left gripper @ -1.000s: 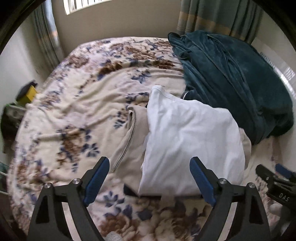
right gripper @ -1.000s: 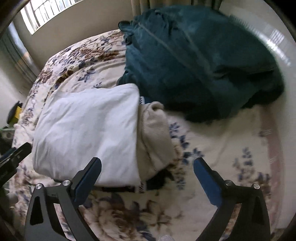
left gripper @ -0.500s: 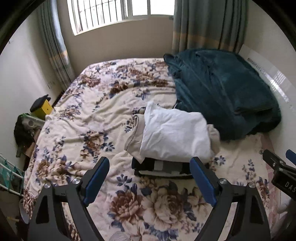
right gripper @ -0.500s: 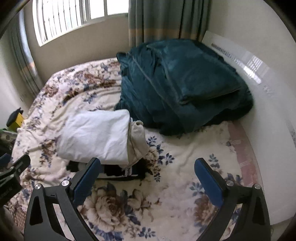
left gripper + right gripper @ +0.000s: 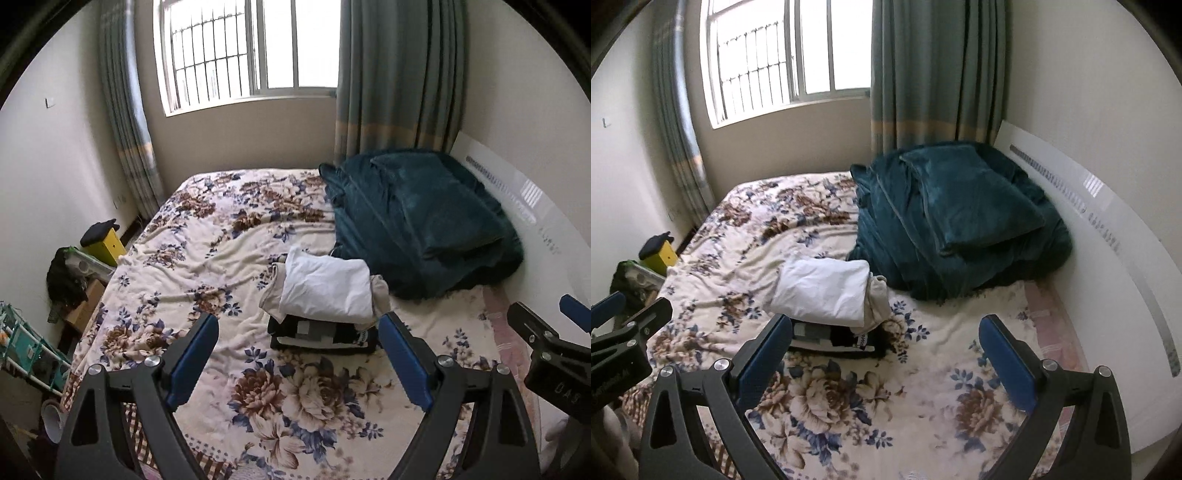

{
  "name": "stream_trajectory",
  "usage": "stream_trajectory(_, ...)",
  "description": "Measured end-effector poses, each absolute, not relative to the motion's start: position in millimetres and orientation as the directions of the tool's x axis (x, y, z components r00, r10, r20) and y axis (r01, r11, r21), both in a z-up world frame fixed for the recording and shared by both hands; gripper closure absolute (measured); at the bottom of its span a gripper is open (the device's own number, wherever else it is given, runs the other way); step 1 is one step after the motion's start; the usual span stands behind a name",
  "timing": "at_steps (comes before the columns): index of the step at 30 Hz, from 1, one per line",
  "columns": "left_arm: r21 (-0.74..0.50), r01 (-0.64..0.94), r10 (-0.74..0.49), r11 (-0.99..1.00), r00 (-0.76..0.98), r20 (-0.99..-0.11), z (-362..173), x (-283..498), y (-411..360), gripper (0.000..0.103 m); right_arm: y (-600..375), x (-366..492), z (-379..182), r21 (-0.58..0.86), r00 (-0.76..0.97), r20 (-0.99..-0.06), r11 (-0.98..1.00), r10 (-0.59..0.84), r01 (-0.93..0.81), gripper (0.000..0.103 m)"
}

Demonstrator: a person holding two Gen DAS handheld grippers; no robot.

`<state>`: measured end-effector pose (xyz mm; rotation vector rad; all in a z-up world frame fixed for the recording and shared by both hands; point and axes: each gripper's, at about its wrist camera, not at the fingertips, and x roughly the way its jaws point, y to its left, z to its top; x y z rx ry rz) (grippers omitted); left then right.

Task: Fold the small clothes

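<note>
Both the left gripper [image 5: 299, 354] and right gripper [image 5: 886, 354] stand spread and empty above the bed [image 5: 207, 258], the folded clothes [image 5: 327, 291] stacked beside the green blanket [image 5: 424, 229]; folding appears finished, with no unfolded garment visible.

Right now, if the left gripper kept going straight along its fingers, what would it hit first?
Most likely the floral bedspread just short of the folded stack. The left gripper is open and empty and points down at the bed, and the white garment sits slightly beyond. Depth is hard to judge in this fisheye.
</note>
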<state>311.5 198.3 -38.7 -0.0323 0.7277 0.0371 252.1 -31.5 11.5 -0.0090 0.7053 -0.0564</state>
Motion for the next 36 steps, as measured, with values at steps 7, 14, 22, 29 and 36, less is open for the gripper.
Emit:
stream_trajectory(7, -0.022, -0.06, 0.032, 0.998, 0.762, -0.646, -19, 272, 195, 0.014, -36, 192, 56, -0.013, 0.793, -0.609, 1.0, -0.023, 0.019, 0.001)
stream_trajectory(14, -0.037, -0.044, 0.008, 0.998, 0.742, -0.67, -14, 251, 185, 0.012, -37, 166, 69, -0.01, 0.785, -0.62, 1.0, -0.01, 0.005, 0.001)
stream_trajectory(22, -0.006, -0.083, 0.057, 0.996, 0.734, -0.677, -7, 242, 180, 0.0, -45, 170, 68, -0.005, 0.76, -0.65, 1.0, -0.005, 0.002, 0.001)
stream_trajectory(29, 0.0, -0.102, 0.075, 0.995, 0.738, -0.671, -5, 236, 179, 0.0, -46, 173, 74, -0.02, 0.769, -0.639, 1.0, -0.013, 0.0, 0.001)
stream_trajectory(36, 0.004, -0.104, 0.08, 0.995, 0.736, -0.672, -3, 236, 182, 0.0, -43, 172, 77, -0.033, 0.767, -0.641, 0.999, -0.018, -0.005, 0.001)
